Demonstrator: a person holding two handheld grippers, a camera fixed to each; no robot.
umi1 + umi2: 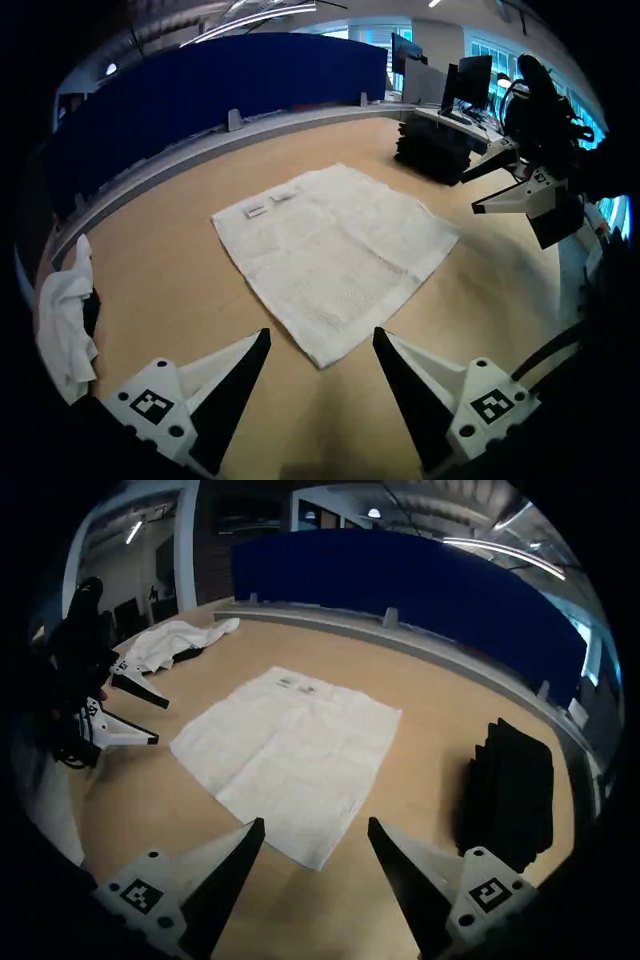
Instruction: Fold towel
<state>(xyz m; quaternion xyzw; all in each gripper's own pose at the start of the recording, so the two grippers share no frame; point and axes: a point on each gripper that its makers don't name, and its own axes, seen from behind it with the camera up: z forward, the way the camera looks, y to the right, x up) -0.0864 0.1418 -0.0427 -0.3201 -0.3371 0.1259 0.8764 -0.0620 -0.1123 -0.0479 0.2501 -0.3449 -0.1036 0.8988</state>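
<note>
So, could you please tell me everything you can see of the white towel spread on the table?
The white towel is a rectangular piece of what looks like soft terry cloth, lying spread flat and unfolded on the light wooden table. Faint crease lines cross it, and two small labels sit near one edge. Only the table touches it.

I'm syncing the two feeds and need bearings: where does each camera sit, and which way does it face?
Left gripper view: on the left gripper, facing the spread white towel and blue divider; own open jaws below, right gripper at right.
Right gripper view: on the right gripper, same heading; own open jaws below, left gripper at left.
Shared: towel, divider, black stack.
</note>
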